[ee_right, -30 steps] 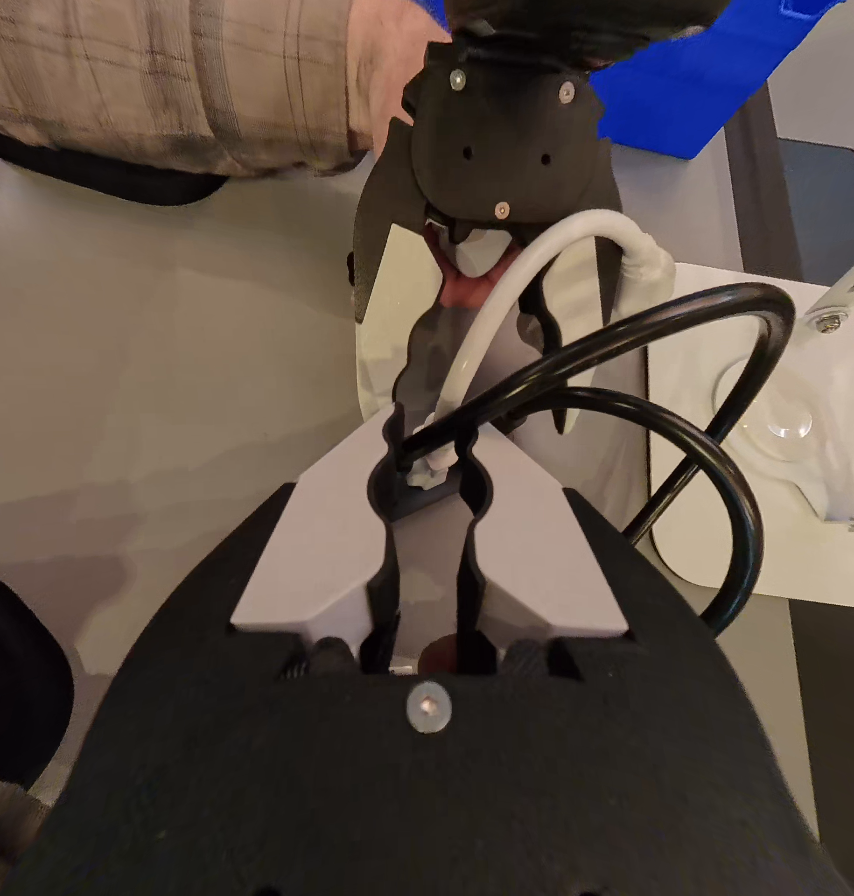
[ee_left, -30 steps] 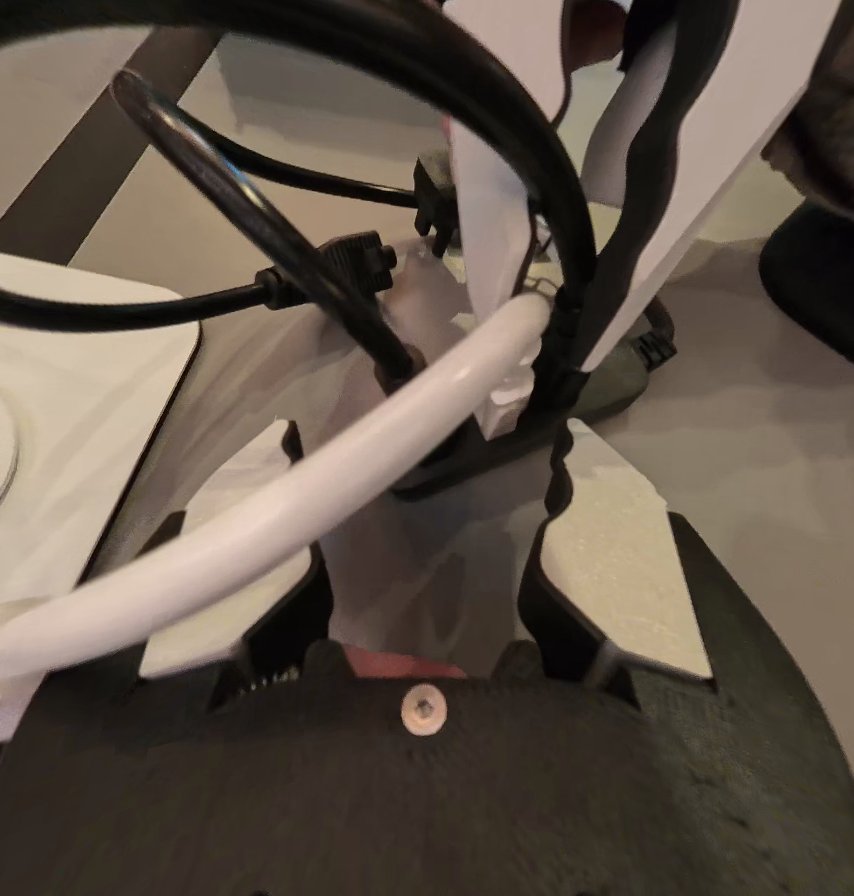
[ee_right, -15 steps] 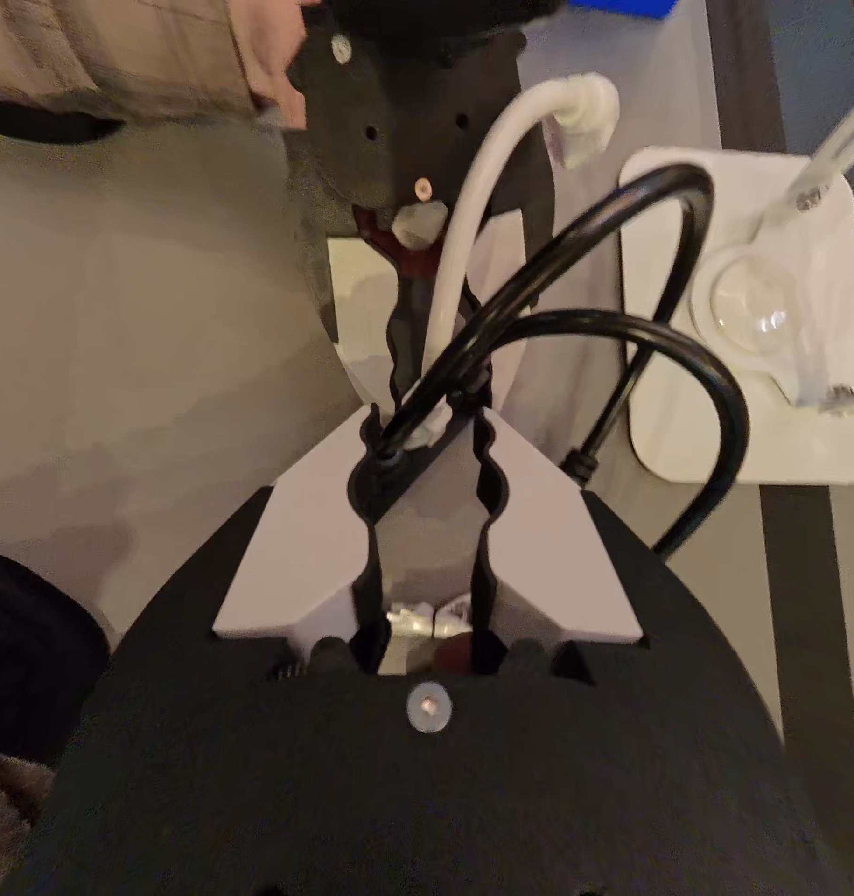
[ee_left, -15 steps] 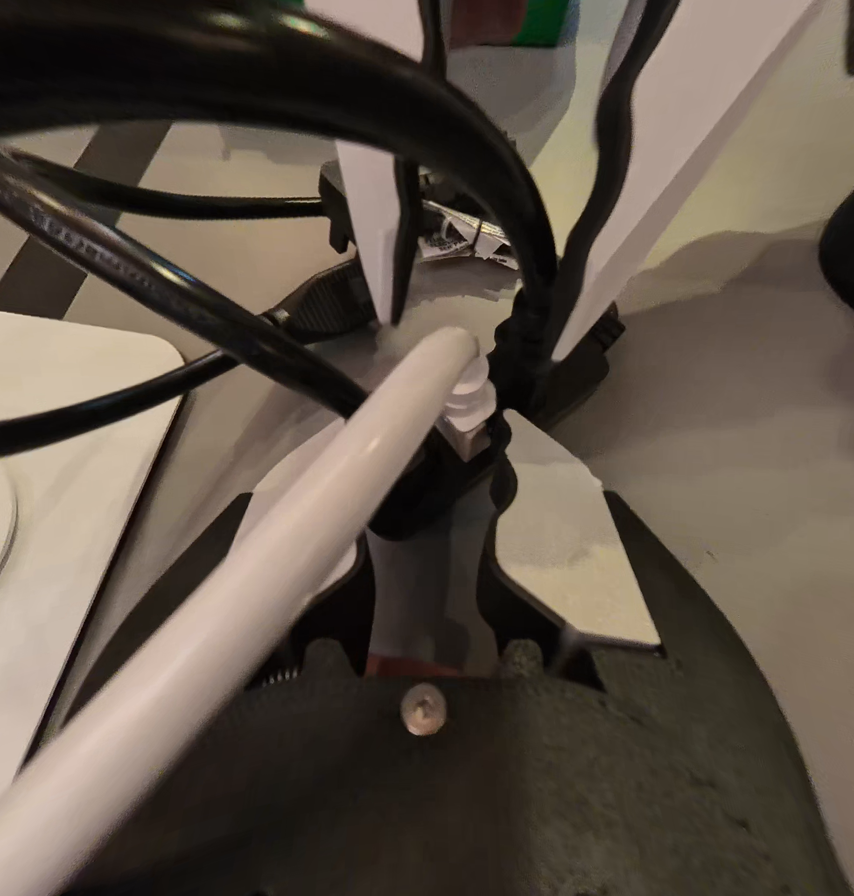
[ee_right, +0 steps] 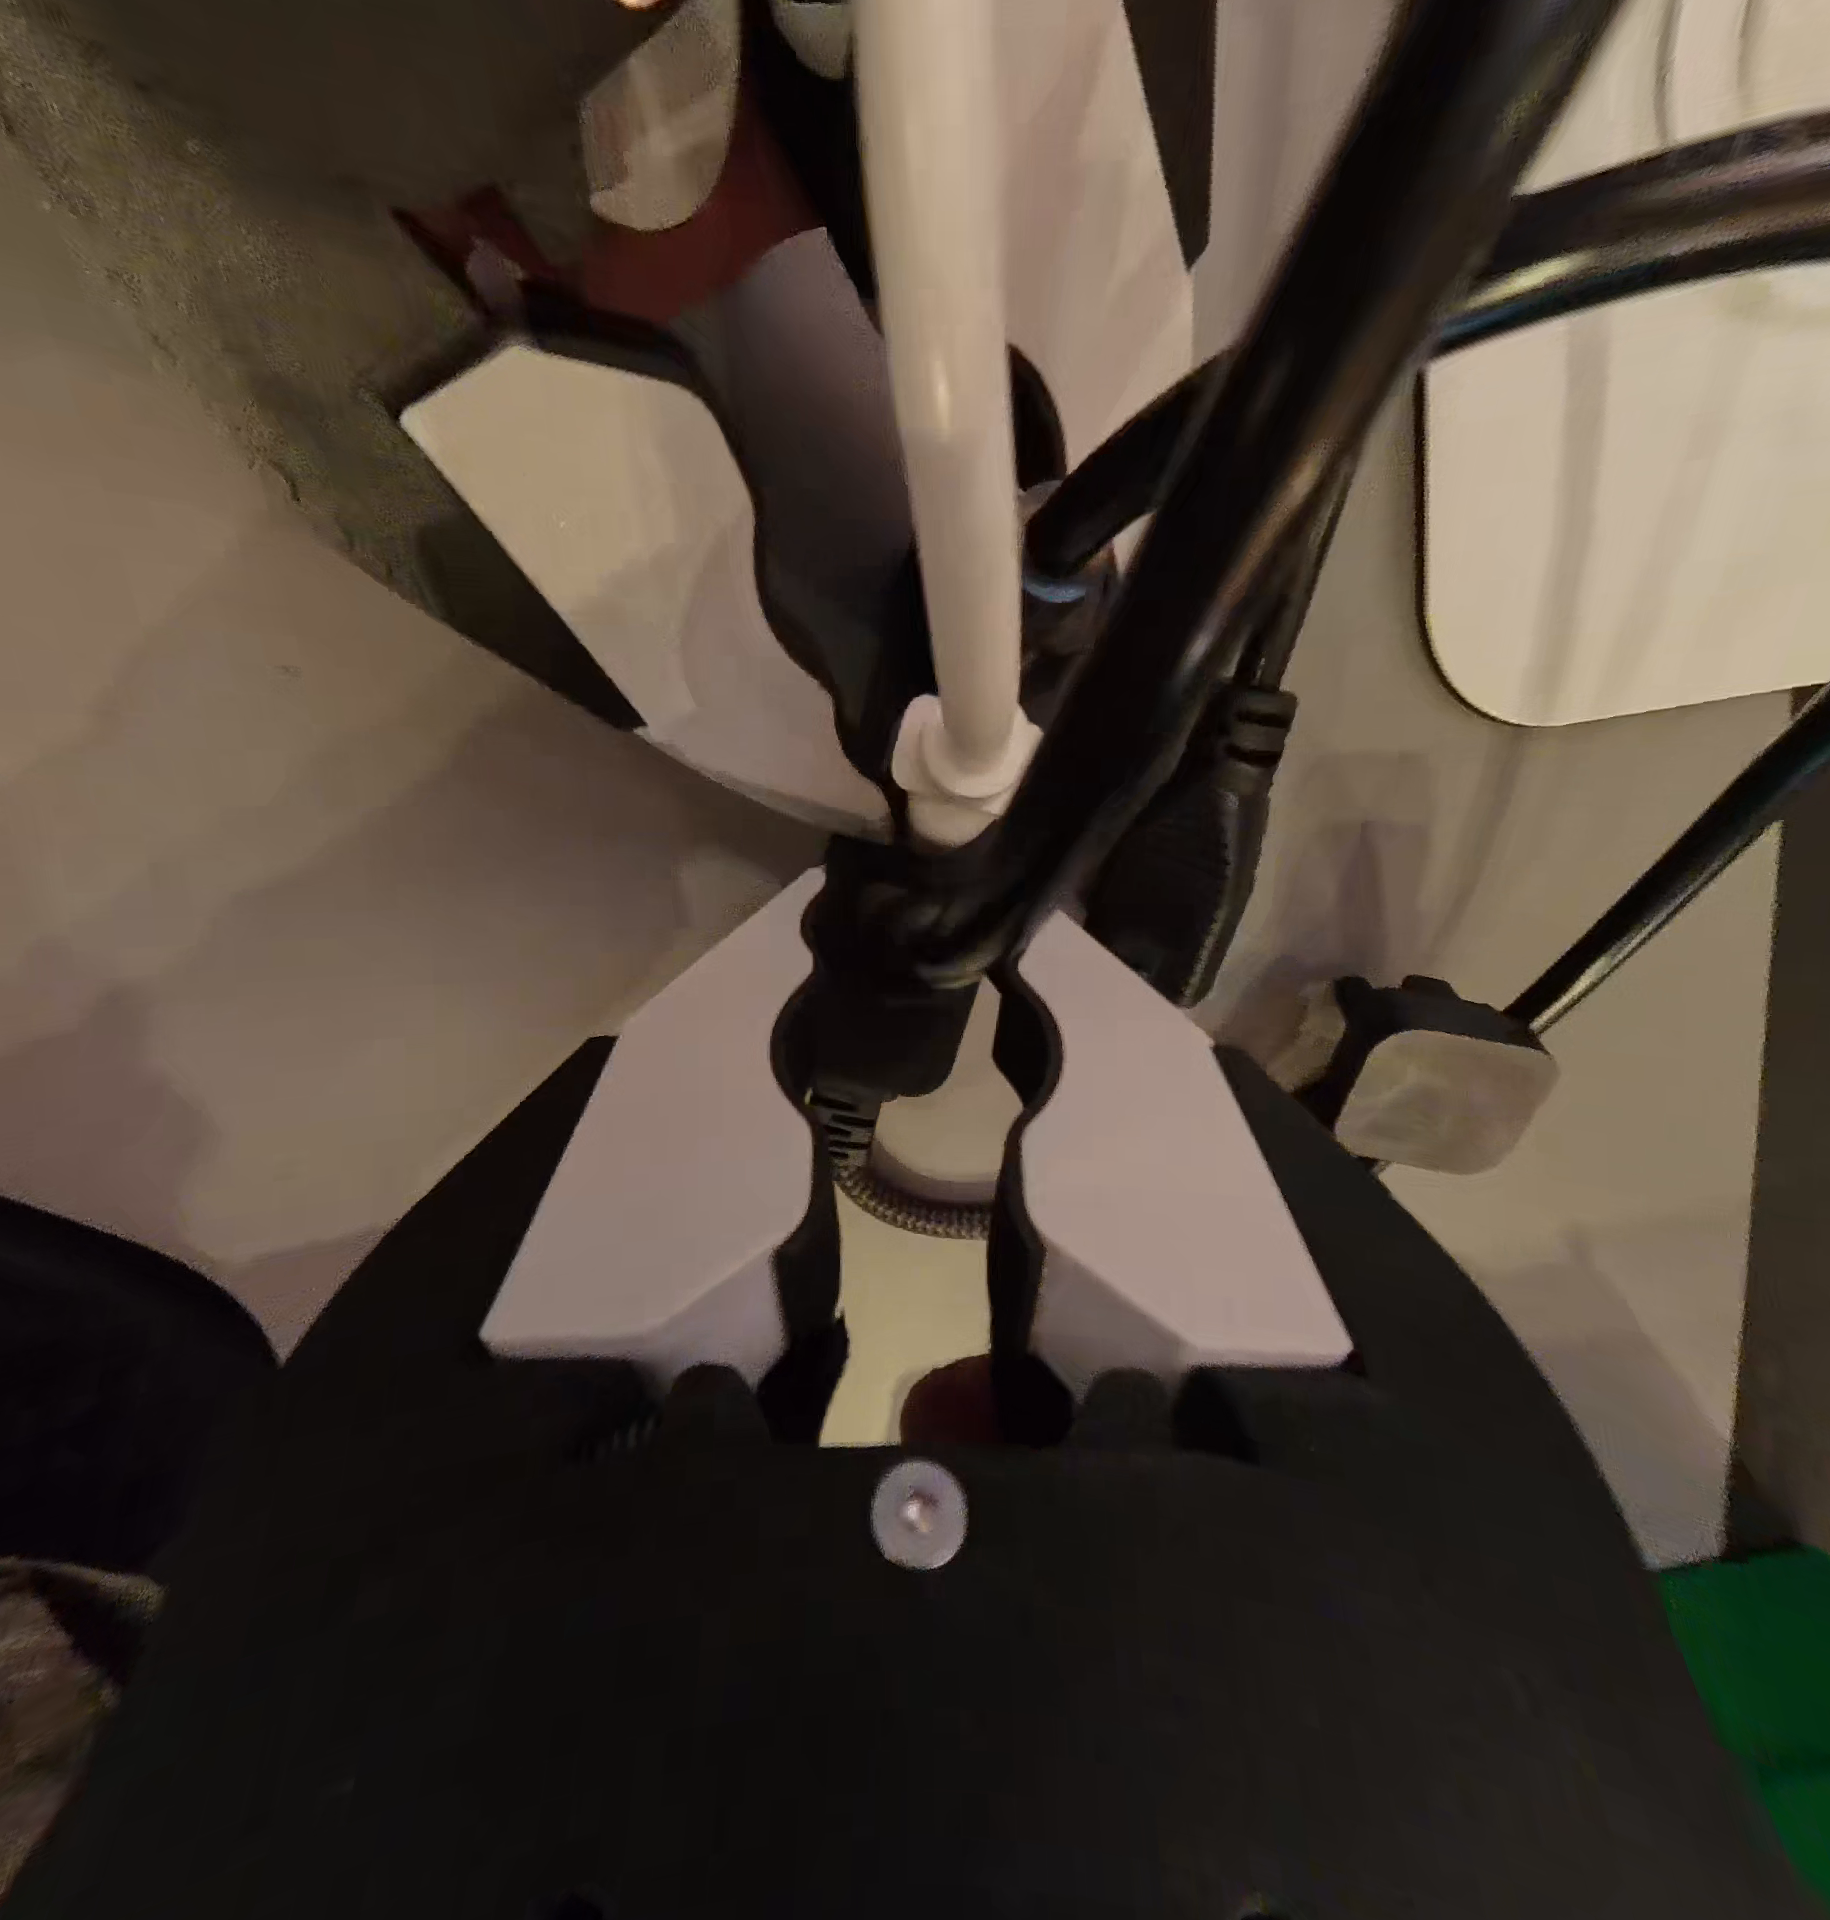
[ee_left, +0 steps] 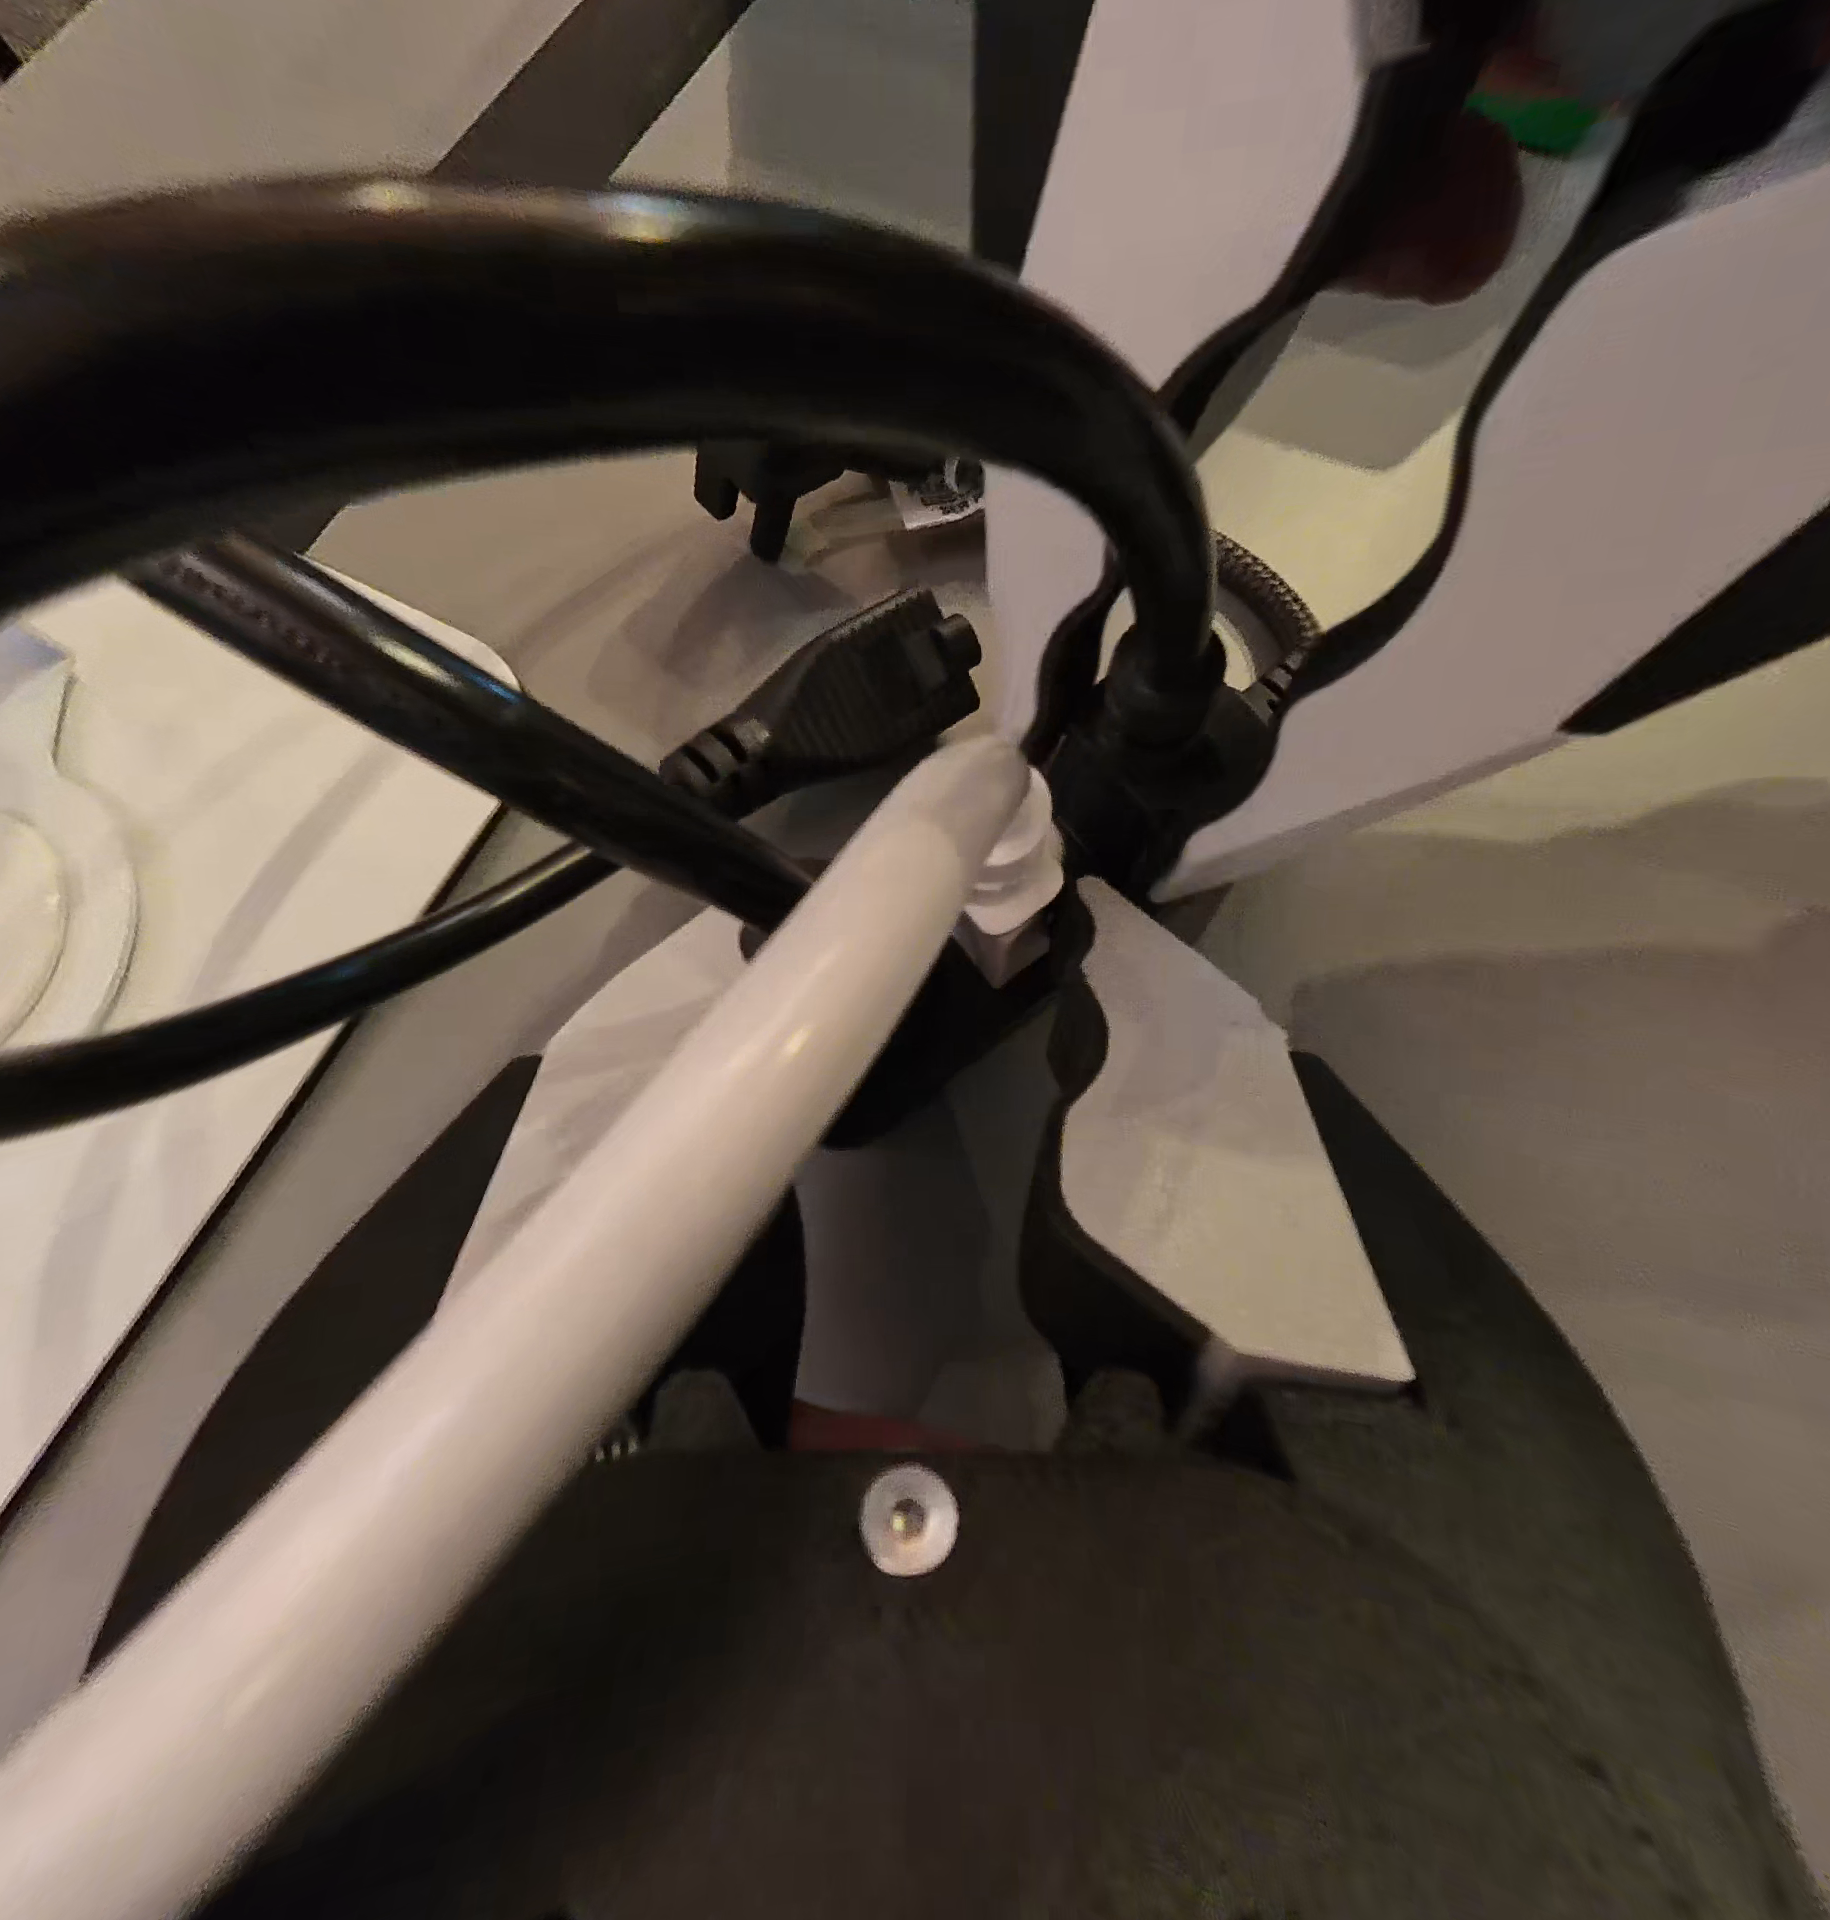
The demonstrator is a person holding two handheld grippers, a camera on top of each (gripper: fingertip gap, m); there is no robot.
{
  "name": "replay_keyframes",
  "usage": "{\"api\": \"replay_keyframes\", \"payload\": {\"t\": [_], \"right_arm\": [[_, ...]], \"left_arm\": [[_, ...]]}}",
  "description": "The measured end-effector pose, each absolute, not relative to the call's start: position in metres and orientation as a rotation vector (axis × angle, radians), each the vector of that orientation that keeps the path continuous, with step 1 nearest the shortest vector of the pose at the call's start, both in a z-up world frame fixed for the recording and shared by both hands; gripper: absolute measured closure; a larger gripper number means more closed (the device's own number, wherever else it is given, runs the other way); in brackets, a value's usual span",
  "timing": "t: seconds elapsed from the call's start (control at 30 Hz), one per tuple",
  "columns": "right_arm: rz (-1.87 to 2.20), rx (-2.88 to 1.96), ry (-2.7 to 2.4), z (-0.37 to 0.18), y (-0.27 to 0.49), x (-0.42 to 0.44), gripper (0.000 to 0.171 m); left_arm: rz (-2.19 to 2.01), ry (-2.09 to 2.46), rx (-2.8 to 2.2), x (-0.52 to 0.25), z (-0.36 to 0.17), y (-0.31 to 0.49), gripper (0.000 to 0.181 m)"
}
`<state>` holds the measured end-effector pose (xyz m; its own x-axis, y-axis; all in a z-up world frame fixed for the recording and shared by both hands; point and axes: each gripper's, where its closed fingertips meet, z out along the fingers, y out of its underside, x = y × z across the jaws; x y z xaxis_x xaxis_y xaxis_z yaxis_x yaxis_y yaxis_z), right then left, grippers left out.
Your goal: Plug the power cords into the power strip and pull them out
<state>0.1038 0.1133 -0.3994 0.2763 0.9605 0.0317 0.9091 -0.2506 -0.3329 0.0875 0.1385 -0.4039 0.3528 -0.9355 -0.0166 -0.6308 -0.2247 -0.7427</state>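
Left tongs [ee_left: 1036, 935] narrowed to a slim gap, white wedge fingers [ee_left: 1202, 1122] pinching the white moulded plug [ee_left: 1010, 894] of the thick white power cord [ee_left: 599, 1278]; the cord runs back from the tips across the left finger and out of the lower-left corner; plug tip sits over a black block just ahead of the tips, whether it is seated there cannot be told; clenched on the plug.

Right tongs [ee_right: 916, 935] close together at the tips, wavy black pads [ee_right: 1025, 1049] clamped on the black plug [ee_right: 890, 997] of the glossy black power cord [ee_right: 1254, 457]; the cord rises up and right from the tips; grasping the plug; between the fingers, behind the plug, a grey braided cable [ee_right: 911, 1184] on a white round piece, blurred.

The two tongs meet tip to tip, white plug and black plug touching or just beside each other; exact socket contact hidden by fingers and cords.

Right of the right tongs, a second ribbed black plug [ee_right: 1191, 873] lies loose beside the tips; further right, a grey-faced black plug [ee_right: 1430, 1081] on a thin black cord lies on the pale grey table [ee_right: 267, 727]; white rounded flat board [ee_right: 1617, 540] beyond to the upper right; green block [ee_right: 1773, 1683] at the lower right edge.

In the left wrist view, a black loop arches above the tongs; ribbed black plug [ee_left: 849, 696] just ahead-left of the tips.
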Motion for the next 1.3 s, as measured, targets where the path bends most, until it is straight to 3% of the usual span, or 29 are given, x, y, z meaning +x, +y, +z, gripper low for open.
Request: {"api": "replay_keyframes", "payload": {"t": [0.17, 0.3, 0.47, 0.67, 0.73, 0.93, 1.03, 1.3], "right_arm": [[0.336, -2.192, -1.742, -0.399, 0.111, 0.100, 0.147], [0.374, -2.138, -1.761, -0.398, 0.110, 0.101, 0.147], [0.425, -2.082, -1.812, -0.398, 0.102, 0.102, 0.147], [0.489, -2.028, -1.885, -0.398, 0.087, 0.100, 0.148], [0.503, -2.011, -1.907, -0.398, 0.083, 0.097, 0.148], [0.515, -1.962, -1.975, -0.398, 0.074, 0.081, 0.147], [0.508, -1.949, -1.995, -0.398, 0.072, 0.077, 0.147], [0.518, -1.910, -2.010, -0.398, 0.072, 0.071, 0.148]], "left_arm": [[-0.570, 1.471, -1.898, 0.079, -0.405, 0.134, 0.132], [-0.632, 1.664, -1.948, 0.050, -0.408, 0.113, 0.112], [-0.651, 2.019, -1.927, 0.007, -0.398, 0.061, 0.110], [-0.770, 1.806, -1.537, -0.007, -0.278, 0.044, 0.110], [-0.750, 1.629, -1.541, -0.017, -0.251, 0.063, 0.123], [-0.636, 1.661, -1.843, -0.026, -0.340, 0.111, 0.140], [-0.662, 1.773, -1.860, -0.011, -0.377, 0.106, 0.136], [-0.776, 1.857, -1.695, 0.049, -0.406, 0.084, 0.123]]}}
